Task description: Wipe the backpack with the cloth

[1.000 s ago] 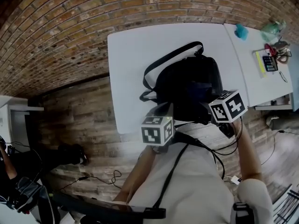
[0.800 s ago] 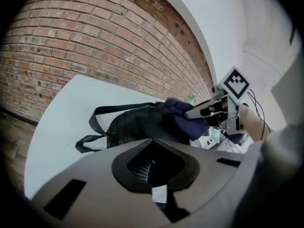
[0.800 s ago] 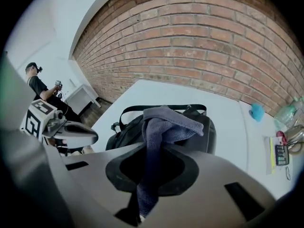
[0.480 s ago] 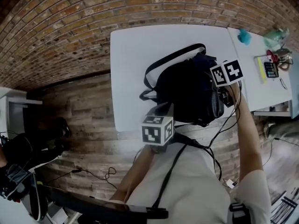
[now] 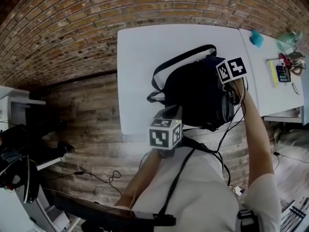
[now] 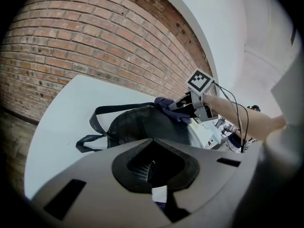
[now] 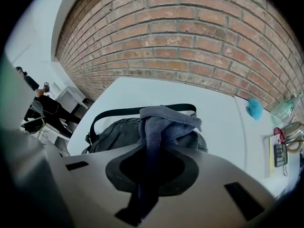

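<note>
**Cloth on the bag, mid-wipe**

The right gripper (image 7: 141,204) is clamped tight on a soft blue cloth (image 7: 167,121), which rests on the backpack (image 5: 193,93)'s far end. The left gripper (image 6: 159,199) seems pinched on dark fabric at the near edge. The bag looks limp and light, so it probably needs that steadying hold. It lies flat on the white table (image 5: 145,52), long axis roughly near-to-far, straps trailing left.

Nothing legible is showing. The left cube (image 5: 165,132) and right cube (image 5: 231,69) are bearing only square patterns; the calculator (image 5: 282,73) is appearing too small to read.
</note>
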Tool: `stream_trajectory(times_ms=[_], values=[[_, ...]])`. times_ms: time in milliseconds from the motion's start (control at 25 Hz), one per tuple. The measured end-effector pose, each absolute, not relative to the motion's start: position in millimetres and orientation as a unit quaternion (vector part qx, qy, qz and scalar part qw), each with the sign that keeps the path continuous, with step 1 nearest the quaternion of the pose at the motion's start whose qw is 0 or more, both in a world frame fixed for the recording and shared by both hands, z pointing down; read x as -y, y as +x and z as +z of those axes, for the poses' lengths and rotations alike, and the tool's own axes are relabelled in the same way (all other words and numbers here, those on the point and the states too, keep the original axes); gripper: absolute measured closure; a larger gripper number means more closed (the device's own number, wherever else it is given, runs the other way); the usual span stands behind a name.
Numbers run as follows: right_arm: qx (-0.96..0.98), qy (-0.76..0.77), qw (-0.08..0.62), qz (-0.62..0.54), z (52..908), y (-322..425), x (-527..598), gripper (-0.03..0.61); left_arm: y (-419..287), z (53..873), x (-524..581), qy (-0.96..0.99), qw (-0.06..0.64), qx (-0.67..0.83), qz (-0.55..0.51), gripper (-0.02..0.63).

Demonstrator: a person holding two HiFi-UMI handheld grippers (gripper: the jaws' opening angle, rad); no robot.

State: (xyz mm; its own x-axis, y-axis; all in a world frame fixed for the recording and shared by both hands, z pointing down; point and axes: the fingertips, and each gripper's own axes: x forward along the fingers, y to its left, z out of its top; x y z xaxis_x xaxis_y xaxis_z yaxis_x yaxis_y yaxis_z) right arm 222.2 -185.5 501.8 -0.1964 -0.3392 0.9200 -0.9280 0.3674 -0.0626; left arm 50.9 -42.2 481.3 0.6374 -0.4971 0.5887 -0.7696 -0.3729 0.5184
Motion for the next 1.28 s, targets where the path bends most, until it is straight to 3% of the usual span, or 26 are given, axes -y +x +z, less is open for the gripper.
stream_trajectory(times_ms=[1280], values=[[0.713,0.402,0.488,0.303,488,211,106,0.54,54,480,37,0.817,0.398,0.382,0.169,0.611]])
